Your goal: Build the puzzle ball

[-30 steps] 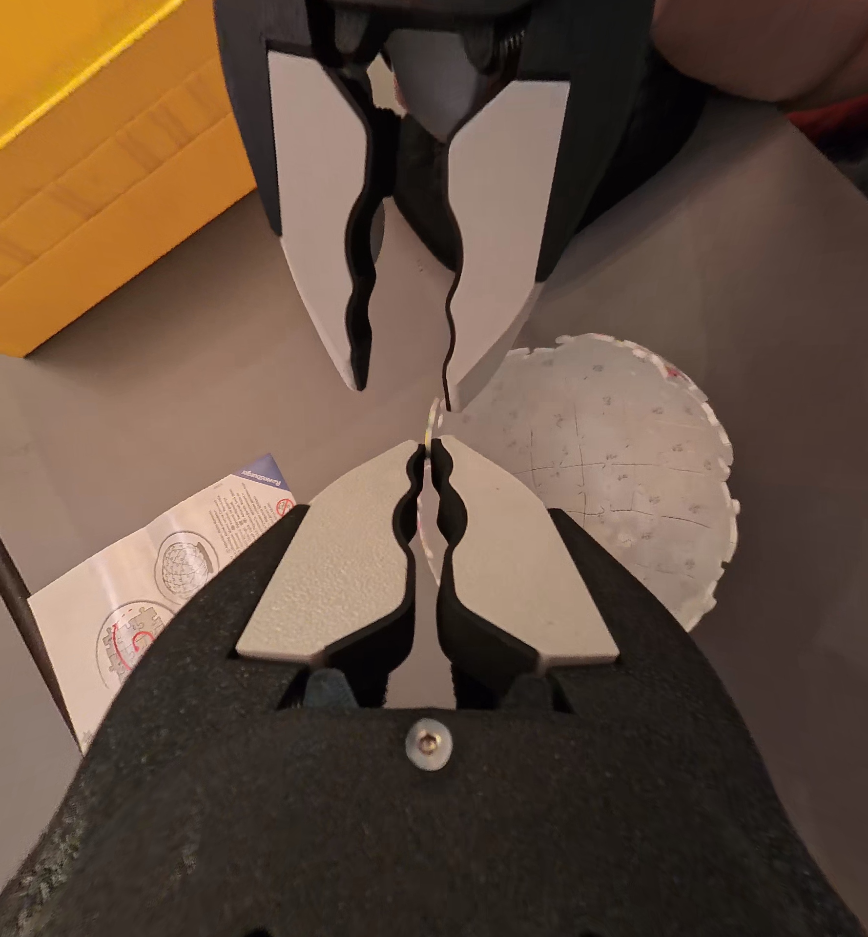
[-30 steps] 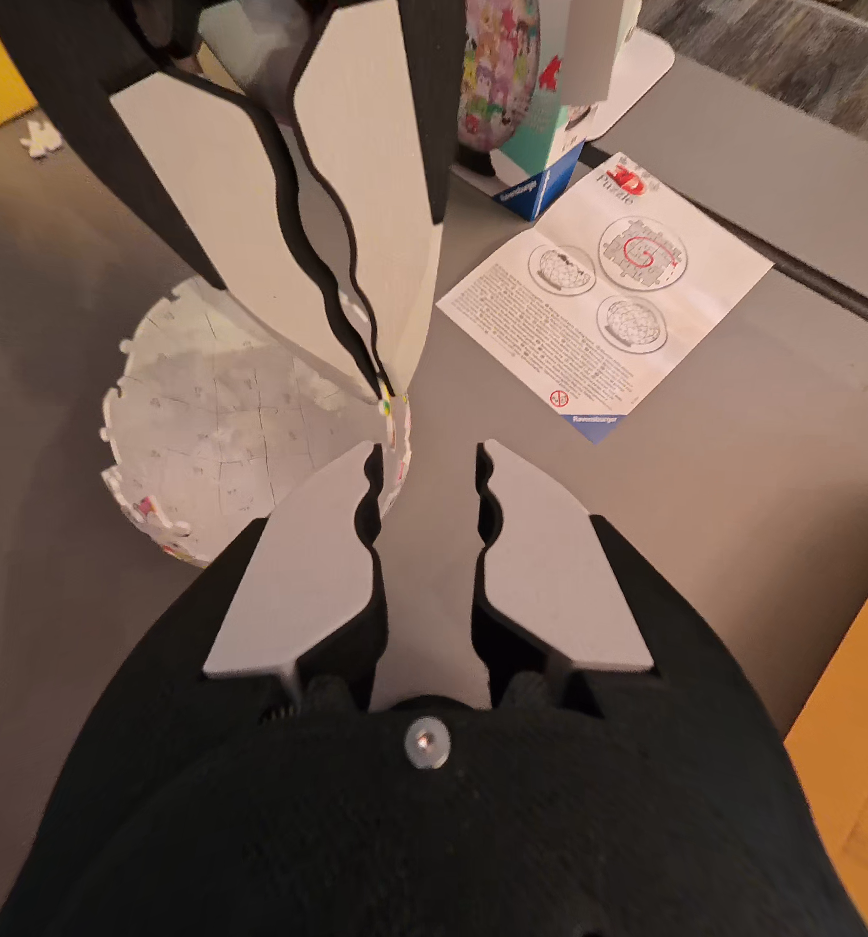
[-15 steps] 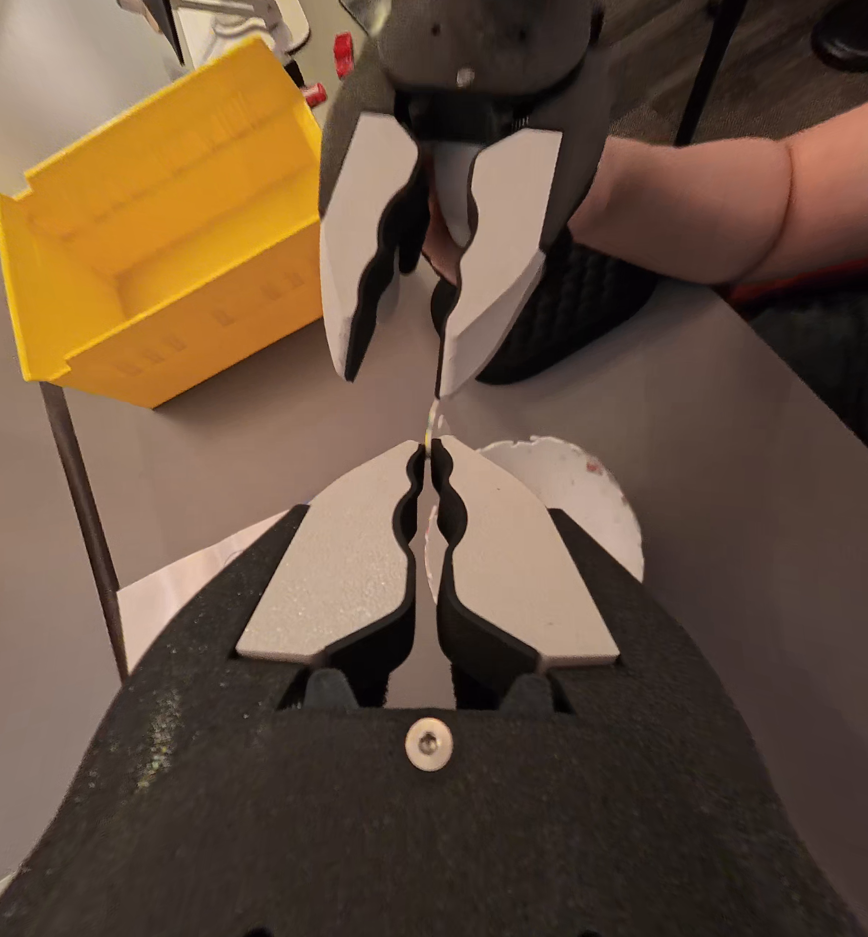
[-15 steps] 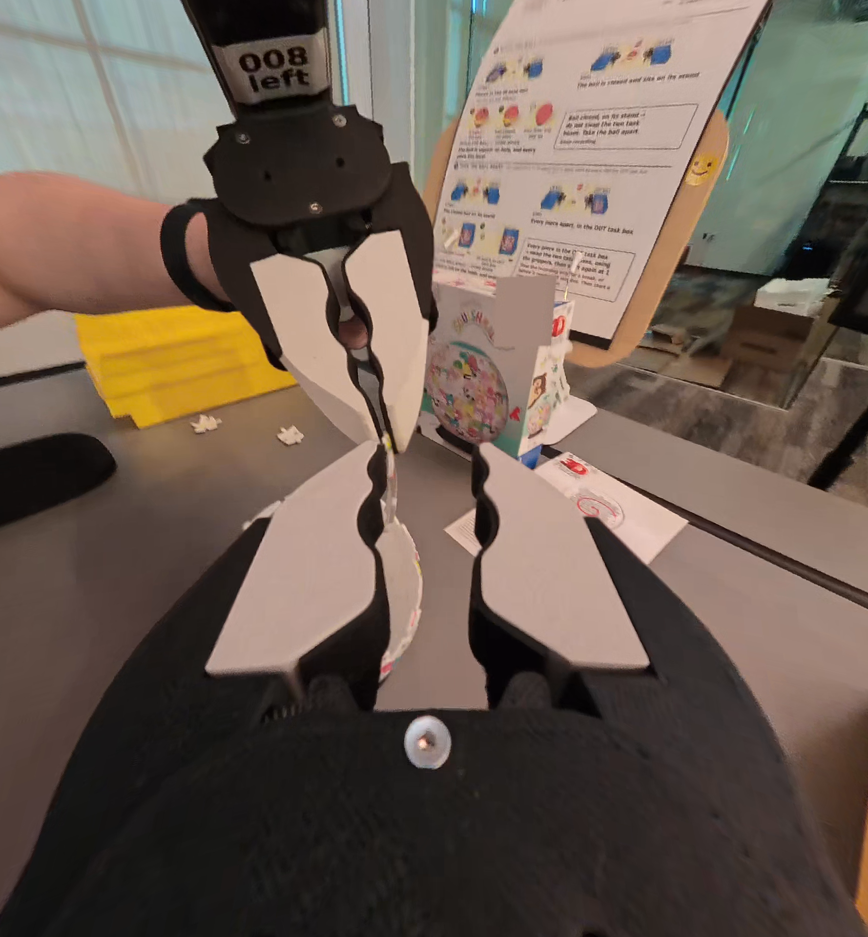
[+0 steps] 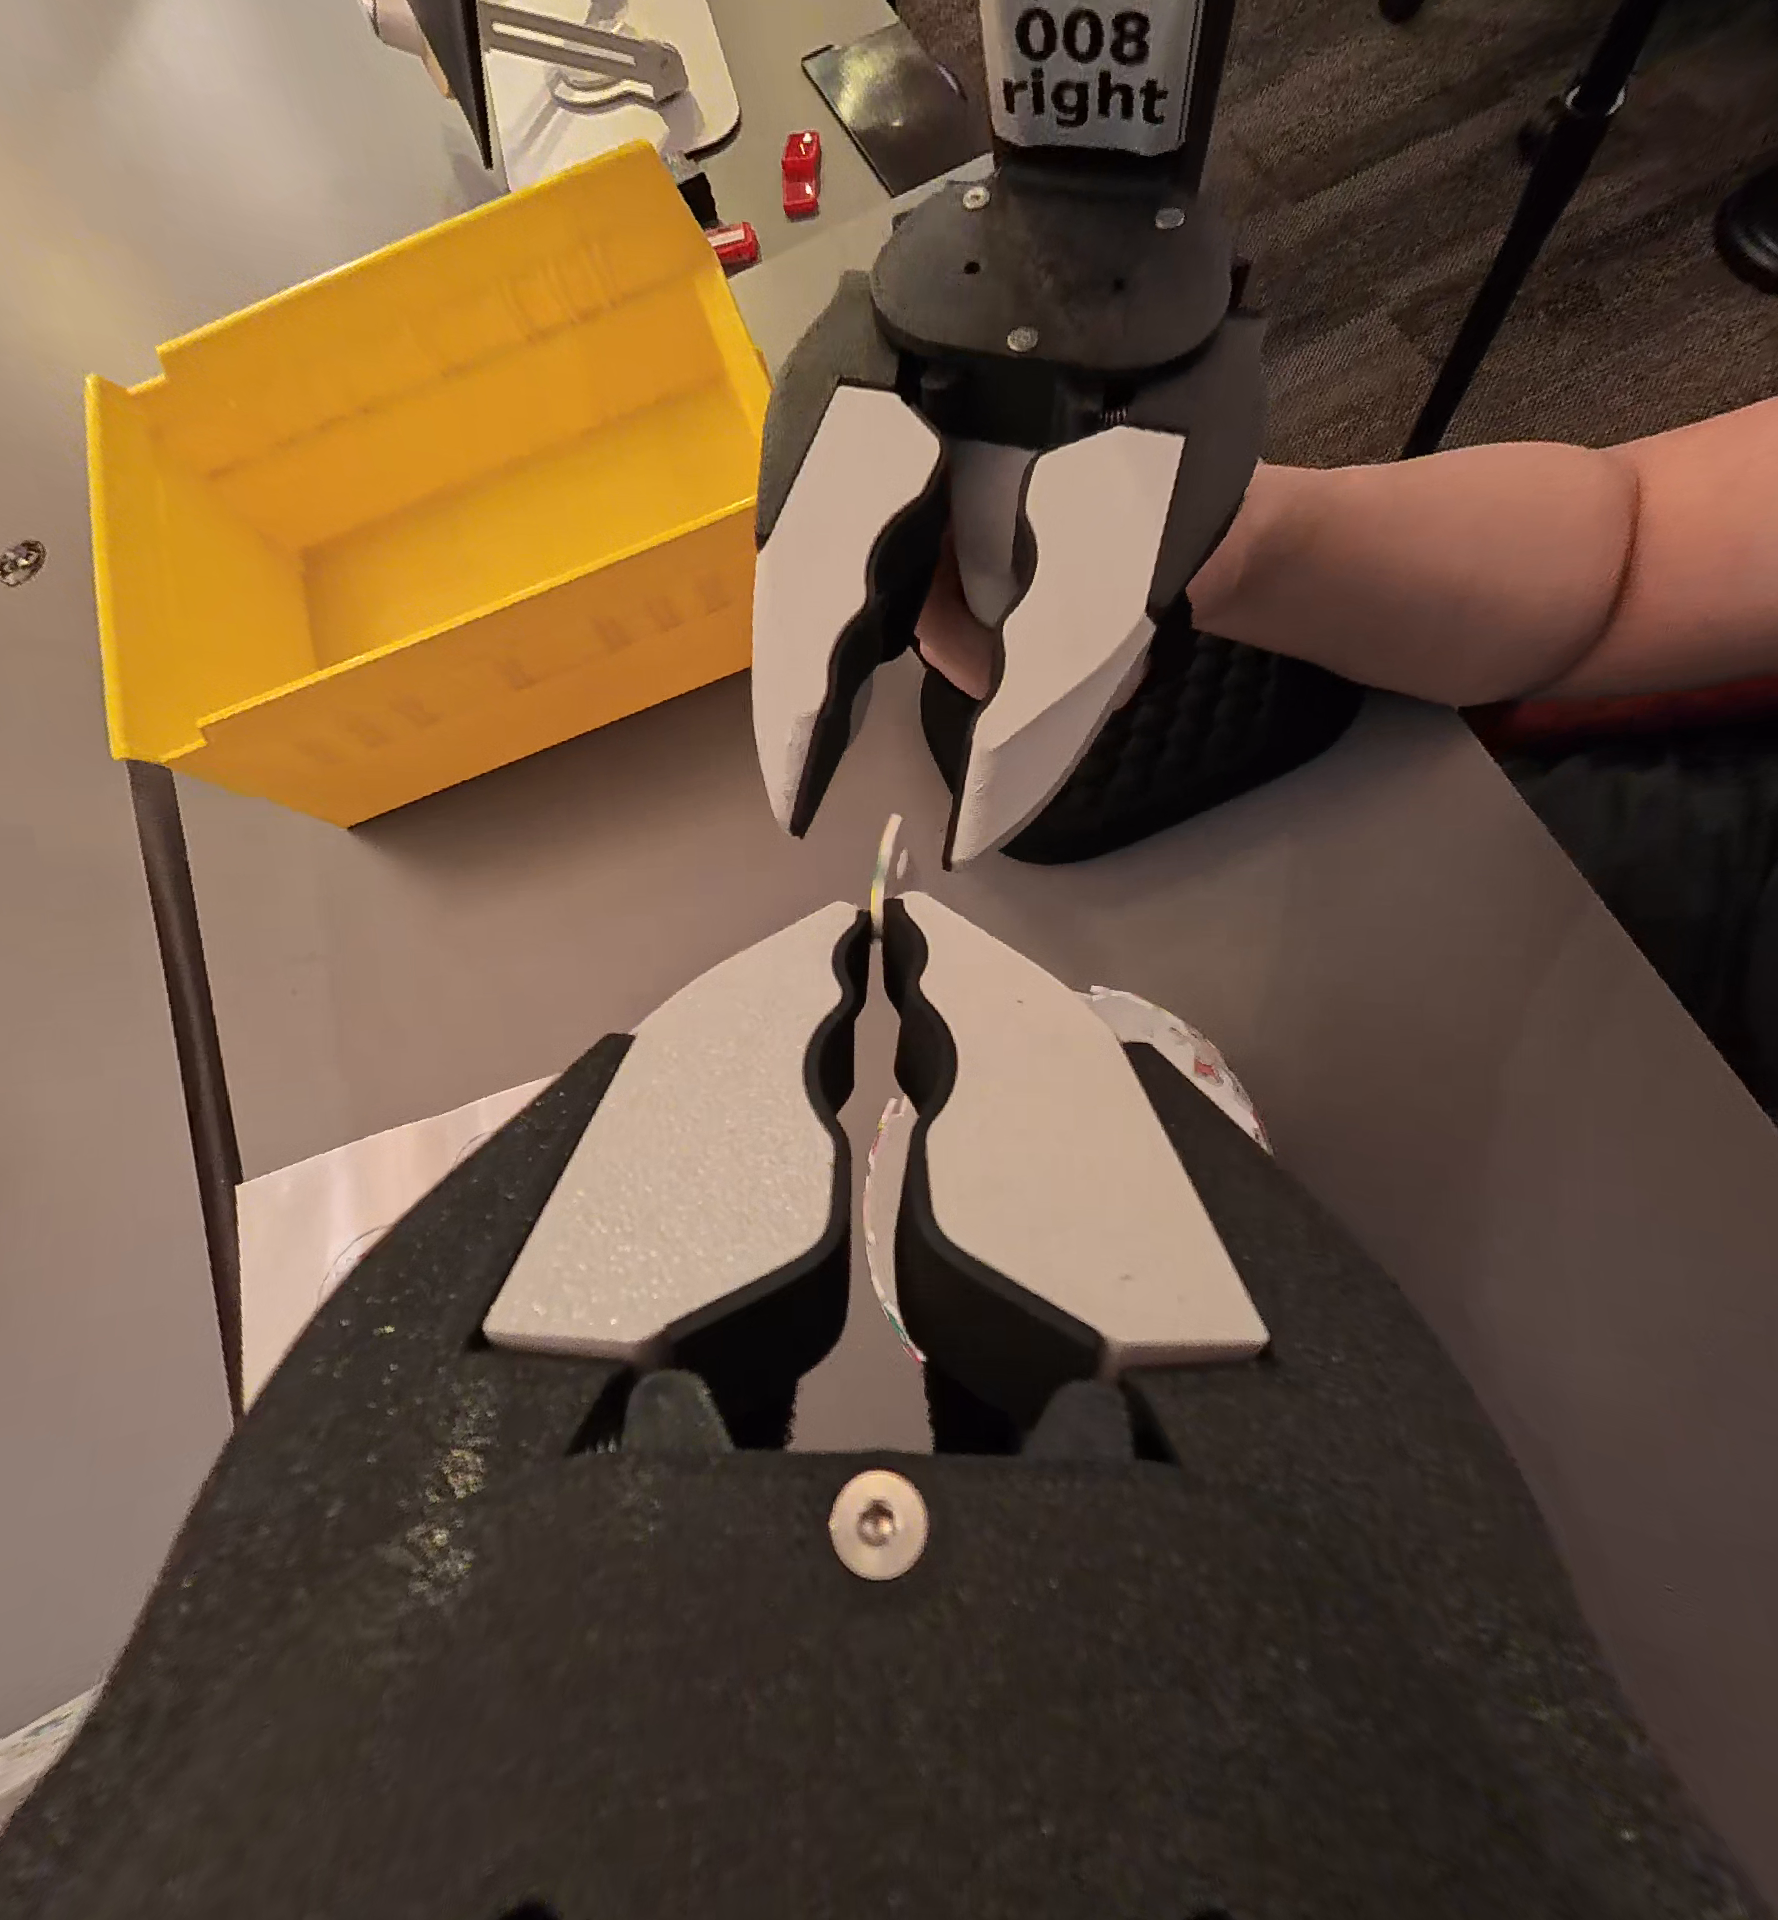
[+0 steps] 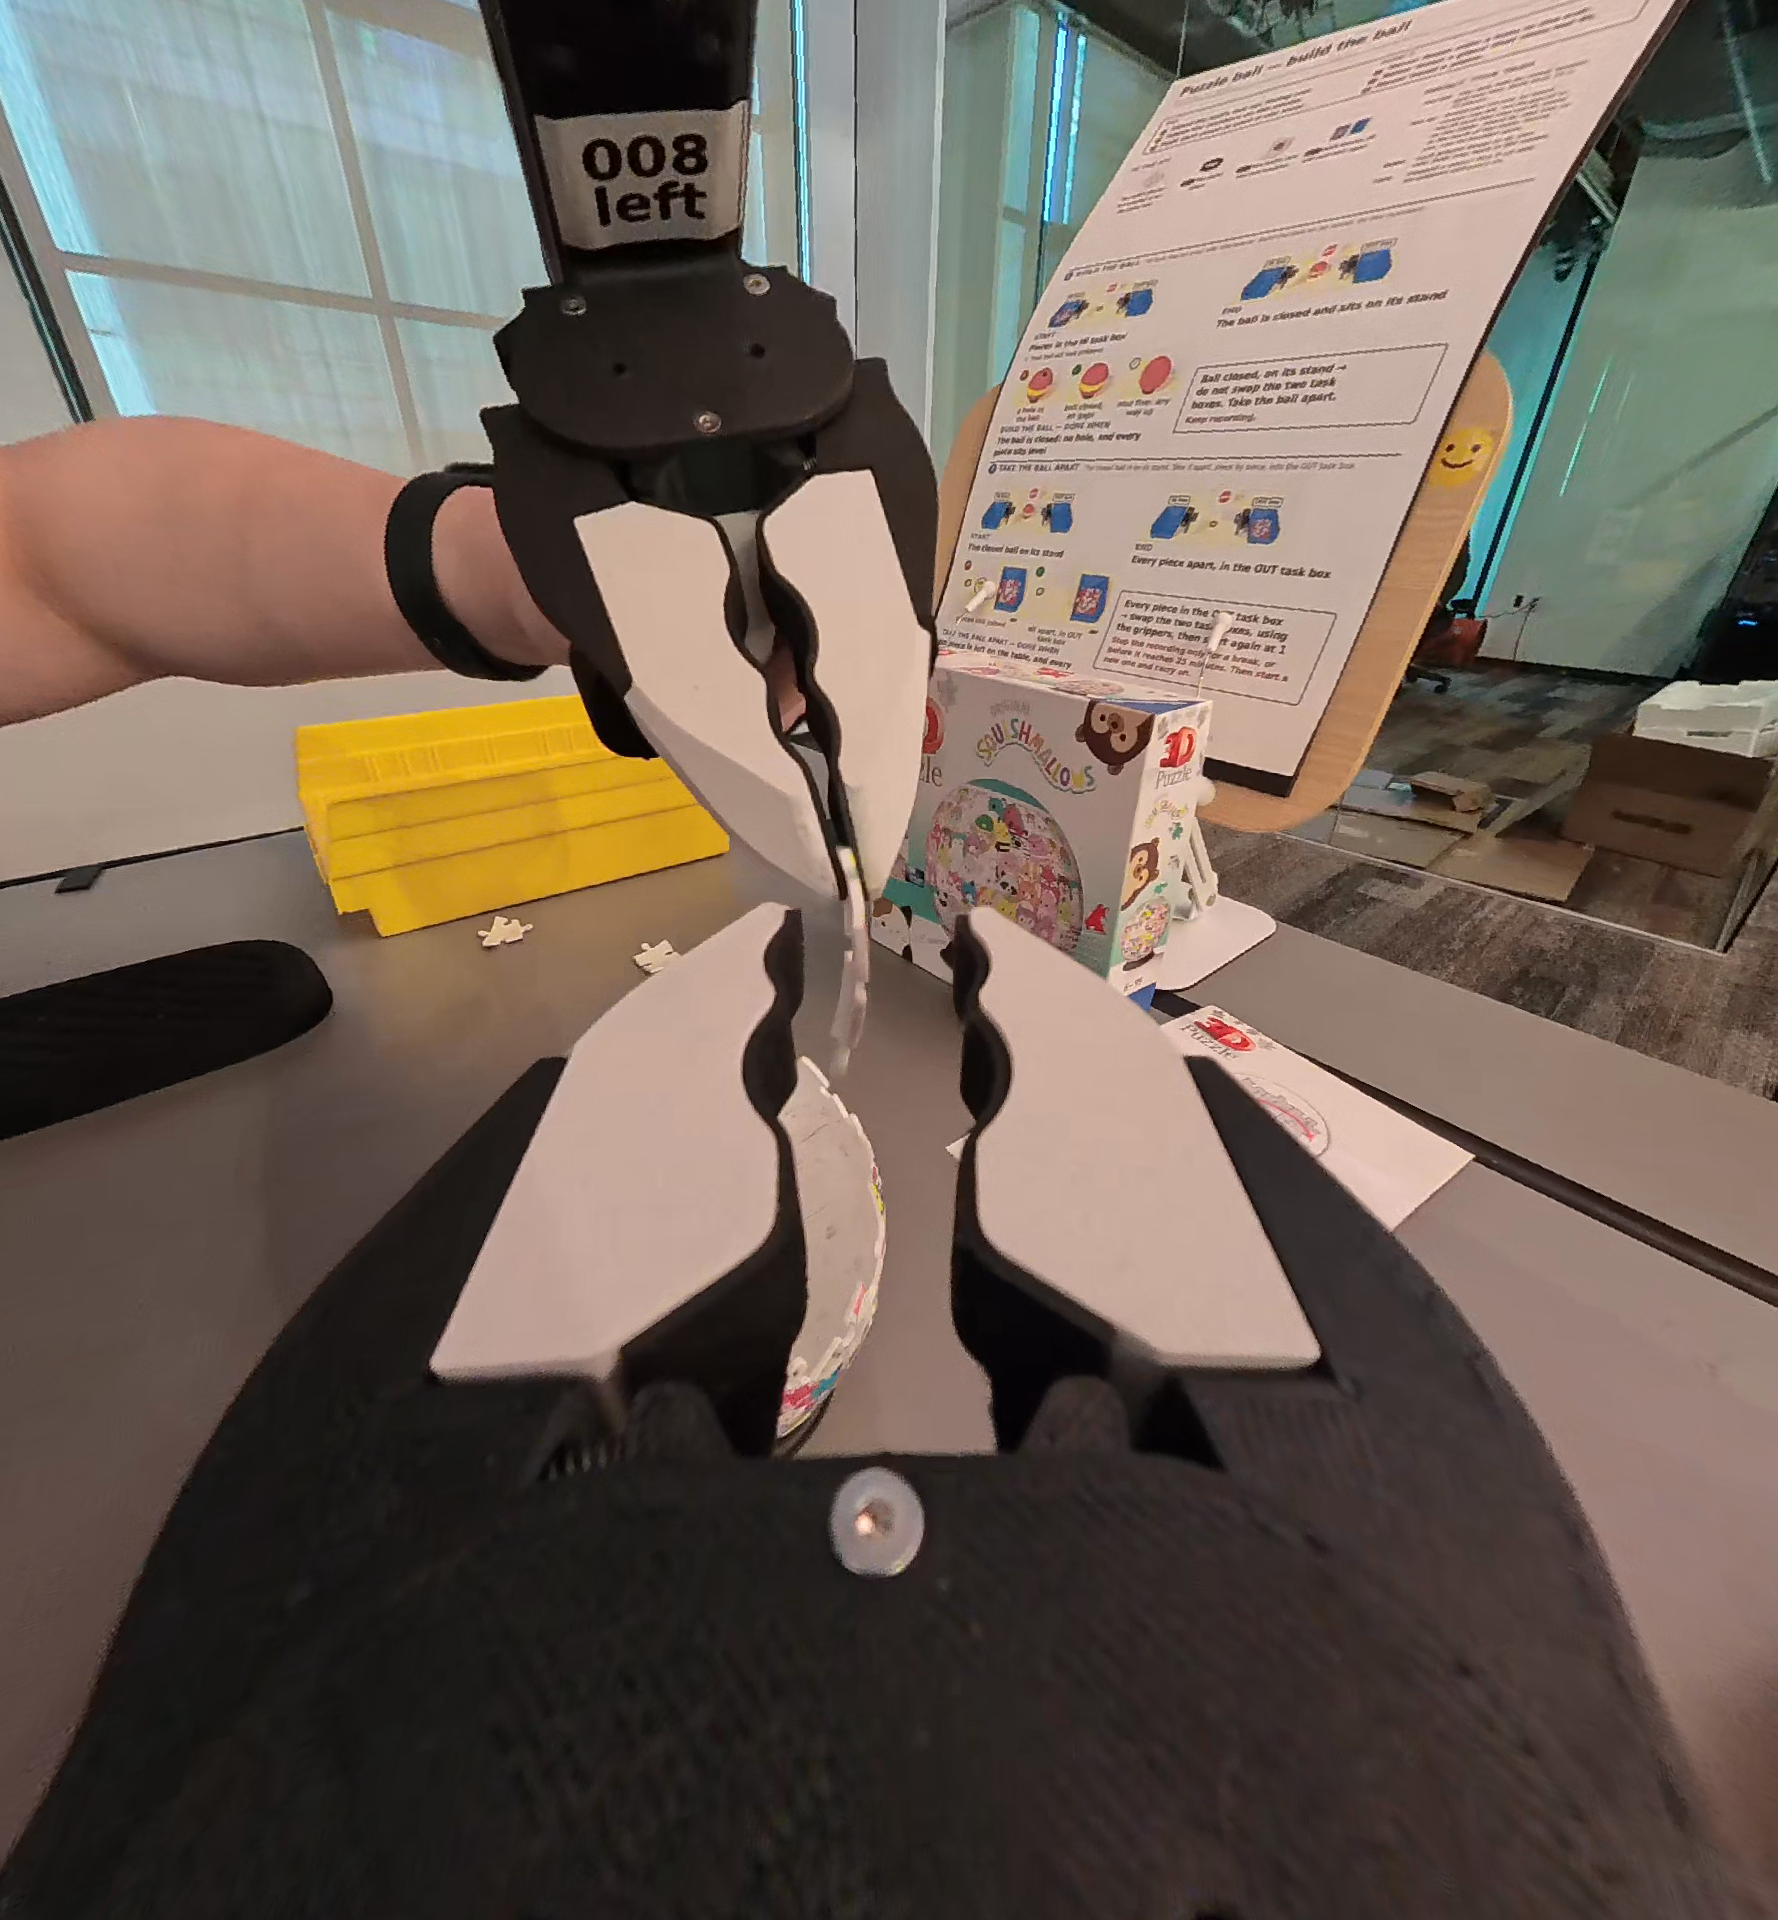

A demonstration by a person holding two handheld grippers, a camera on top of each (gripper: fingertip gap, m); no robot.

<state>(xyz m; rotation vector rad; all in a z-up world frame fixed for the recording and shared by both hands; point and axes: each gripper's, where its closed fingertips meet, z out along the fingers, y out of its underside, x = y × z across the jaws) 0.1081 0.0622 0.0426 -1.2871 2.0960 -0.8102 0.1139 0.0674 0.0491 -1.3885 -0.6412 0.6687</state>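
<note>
The left gripper (image 5: pixel 880 914) has its jaws pinched tight on a small, thin puzzle piece (image 5: pixel 887 857), which sticks out past the tips and stands on its edge, up off the grey bench (image 5: pixel 1384 1039). The right gripper (image 5: pixel 869 847) faces it, tip to tip, and its jaws are spread apart with nothing in them; the piece pokes into the gap between them and I cannot see it touching either side. In the right wrist view the same piece (image 6: pixel 849 977) hangs from the tips of the left gripper (image 6: pixel 843 873), just in front of the right gripper (image 6: pixel 874 940). The half-built puzzle ball (image 6: pixel 843 1226) lies on the bench below both grippers, like a white bowl with bright pictures on its outside. In the left wrist view the half-built ball (image 5: pixel 1202 1070) peeks out from behind the left gripper. A yellow bin (image 5: pixel 428 499) sits on the bench near the right gripper. Another yellow bin (image 6: pixel 500 810) shows behind the left gripper, with two loose pieces (image 6: pixel 504 931) on the bench beside it. The puzzle box (image 6: pixel 1051 831) and a paper sheet (image 6: pixel 1311 1132) are off to the side, and a black pad (image 6: pixel 106 1029) lies on the bench too.
</note>
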